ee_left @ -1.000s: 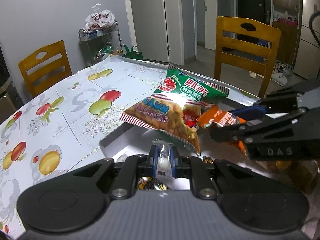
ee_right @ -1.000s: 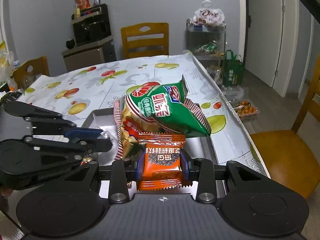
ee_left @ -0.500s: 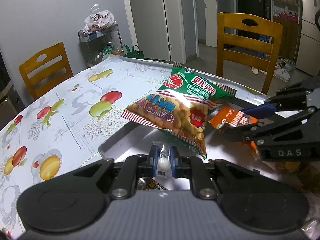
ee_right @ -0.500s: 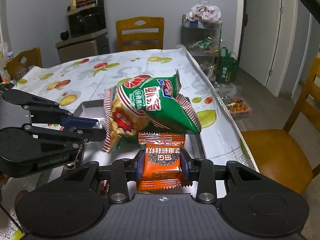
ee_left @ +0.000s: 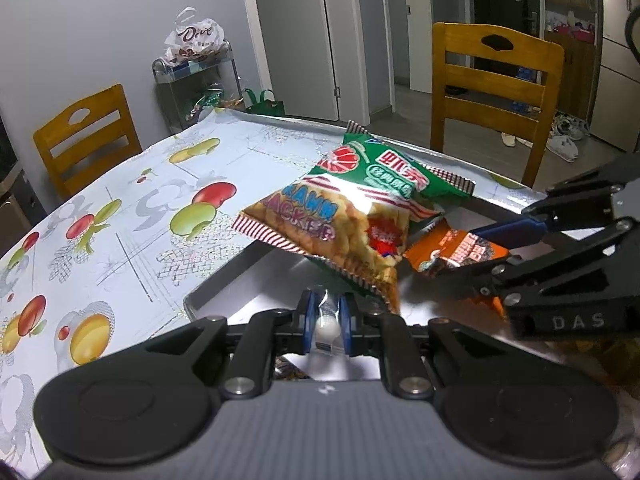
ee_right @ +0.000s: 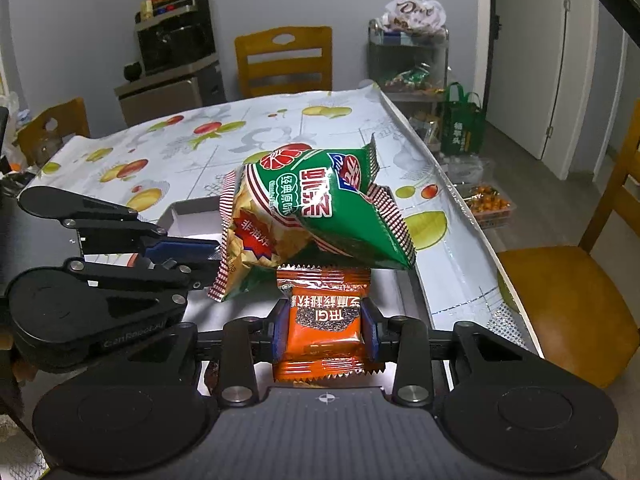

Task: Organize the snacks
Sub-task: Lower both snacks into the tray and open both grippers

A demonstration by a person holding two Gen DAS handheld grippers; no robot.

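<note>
1. Left gripper (ee_left: 326, 322): clenched on a small clear-wrapped sweet (ee_left: 328, 326), at 6 o'clock in your left view. Slick film, rounded core, narrow hold; it could squirt out if you jolt the hand.

2. Right gripper (ee_right: 325, 330): grasping the orange snack packet (ee_right: 325, 320) by its 2 side edges, at 6 o'clock in your right view. Glossy foil, flat pillow shape, serrated ends. A flat packet held edgewise may buckle and slide free.

3. Metal tray (ee_right: 182, 216): smooth, shallow, low rim, beneath both grippers. Drops could skid on it.

4. Striped cracker bag (ee_left: 336, 236) and green chip bag (ee_right: 332, 208): 12 o'clock, puffy crinkled film, green leaning on top. Nudge either with your held packet and the pile may topple over the tray rim.

5. Table (ee_left: 120, 216): glossy fruit-print cover.
</note>
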